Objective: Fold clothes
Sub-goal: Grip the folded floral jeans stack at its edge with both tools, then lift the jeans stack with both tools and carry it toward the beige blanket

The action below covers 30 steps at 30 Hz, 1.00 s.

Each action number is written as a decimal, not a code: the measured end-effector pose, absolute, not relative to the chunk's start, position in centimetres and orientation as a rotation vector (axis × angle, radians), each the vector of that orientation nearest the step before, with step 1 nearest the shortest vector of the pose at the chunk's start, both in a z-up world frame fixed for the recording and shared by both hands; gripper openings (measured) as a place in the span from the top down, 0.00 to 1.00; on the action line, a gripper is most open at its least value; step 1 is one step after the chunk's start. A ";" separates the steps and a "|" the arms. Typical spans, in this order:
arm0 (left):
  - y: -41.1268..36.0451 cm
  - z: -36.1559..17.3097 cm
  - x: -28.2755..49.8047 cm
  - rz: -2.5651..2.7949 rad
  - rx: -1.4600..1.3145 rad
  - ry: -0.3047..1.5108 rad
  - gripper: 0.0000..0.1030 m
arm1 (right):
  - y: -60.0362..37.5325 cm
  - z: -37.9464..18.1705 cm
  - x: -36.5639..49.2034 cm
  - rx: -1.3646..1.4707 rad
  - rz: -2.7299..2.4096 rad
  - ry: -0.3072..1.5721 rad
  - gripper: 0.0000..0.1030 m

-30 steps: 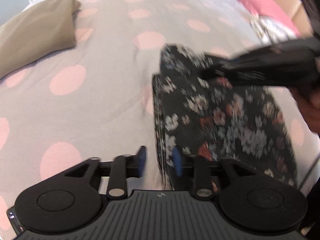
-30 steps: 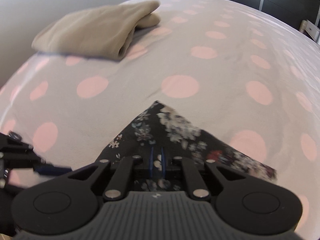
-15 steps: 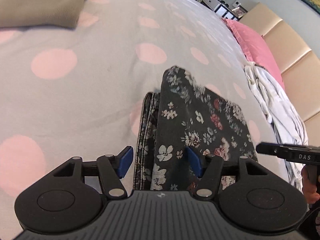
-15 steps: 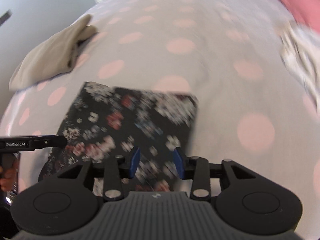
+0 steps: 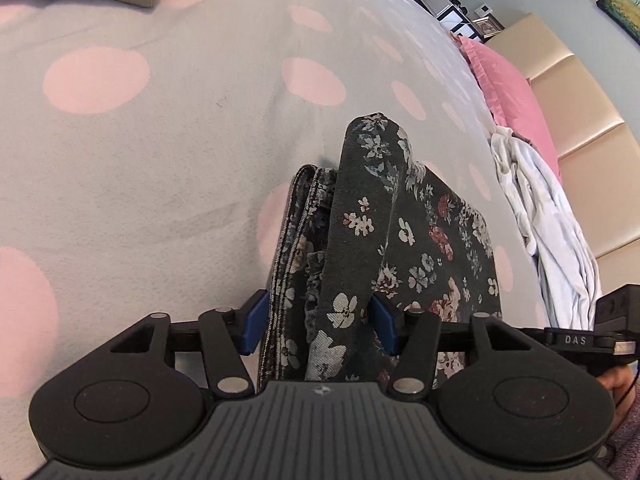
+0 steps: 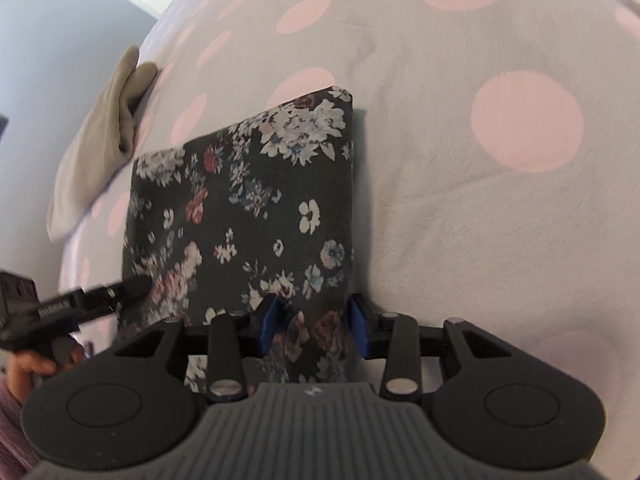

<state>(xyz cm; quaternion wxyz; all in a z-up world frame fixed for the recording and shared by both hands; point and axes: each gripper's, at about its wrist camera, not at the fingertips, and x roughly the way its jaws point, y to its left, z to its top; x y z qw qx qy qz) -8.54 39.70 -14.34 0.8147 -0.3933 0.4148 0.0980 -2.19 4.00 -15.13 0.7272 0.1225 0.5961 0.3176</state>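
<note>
Spread across the whole bed is a grey cover with pink dots (image 5: 168, 152), and on it lies the folded dark floral garment (image 5: 432, 240), a neat rectangle near the person's side. Left tongs (image 5: 318, 330) are spread wide, their blue pads either side of the garment's stacked edge, where one fold stands raised. Right tongs (image 6: 313, 326) are likewise spread, straddling the opposite edge without pinching. Farther off lie a folded beige garment (image 6: 96, 152), a crumpled white garment (image 5: 540, 208) and a pink pillow (image 5: 508, 88).
</note>
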 end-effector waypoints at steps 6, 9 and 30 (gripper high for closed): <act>39.7 -14.5 -8.4 0.190 -0.868 0.863 0.64 | 3.9 -15.7 -1.7 0.373 0.695 1.314 0.67; 39.5 -14.2 -8.6 0.192 -0.856 0.849 0.68 | 3.7 -15.2 -1.7 0.389 0.699 1.303 0.79; 44.3 -5.8 -16.2 0.244 -0.872 0.657 0.77 | 10.0 -4.9 -3.5 0.488 1.023 1.104 0.89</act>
